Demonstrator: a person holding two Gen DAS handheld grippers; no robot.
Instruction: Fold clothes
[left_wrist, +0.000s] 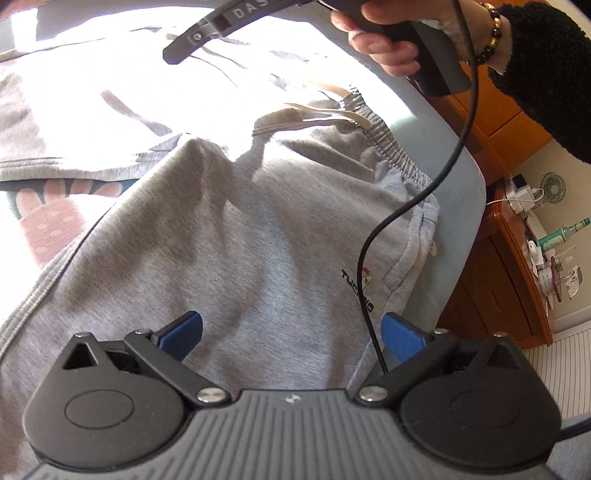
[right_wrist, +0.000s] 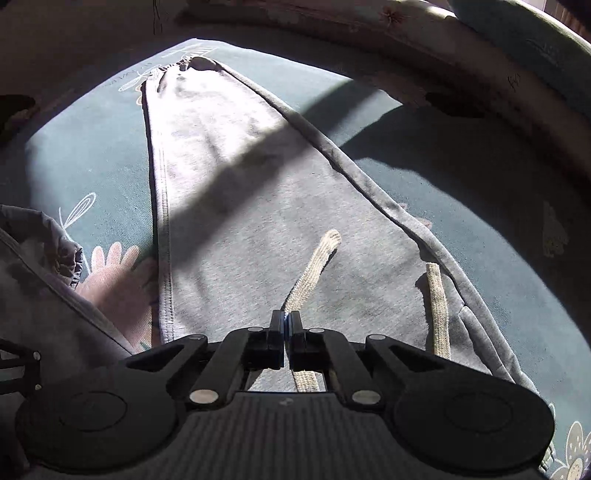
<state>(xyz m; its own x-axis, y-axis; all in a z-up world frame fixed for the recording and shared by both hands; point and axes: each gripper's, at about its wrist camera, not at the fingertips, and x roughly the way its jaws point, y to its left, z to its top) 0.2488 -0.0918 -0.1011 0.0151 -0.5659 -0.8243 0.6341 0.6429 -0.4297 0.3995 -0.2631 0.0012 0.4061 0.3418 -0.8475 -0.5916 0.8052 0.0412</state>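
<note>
Two claws are working over a pair of grey sweatpants (left_wrist: 236, 236) lying spread on a bed with a teal flowered sheet (right_wrist: 92, 155). Starting at the left, the left claw (left_wrist: 291, 332) is hovering with its blue pads wide apart and nothing between them, the waistband (left_wrist: 391, 147) lying ahead and to its right, near the bed's right edge. Further right, the right claw (right_wrist: 285, 321) is sitting pressed fully together; its tips overlap the cream drawstring (right_wrist: 314, 266), though whether it is pinching the cord cannot be told. From there the leg is running lengthwise away toward the far cuff (right_wrist: 184, 66), so that hand looks nearer for the fold.
</note>
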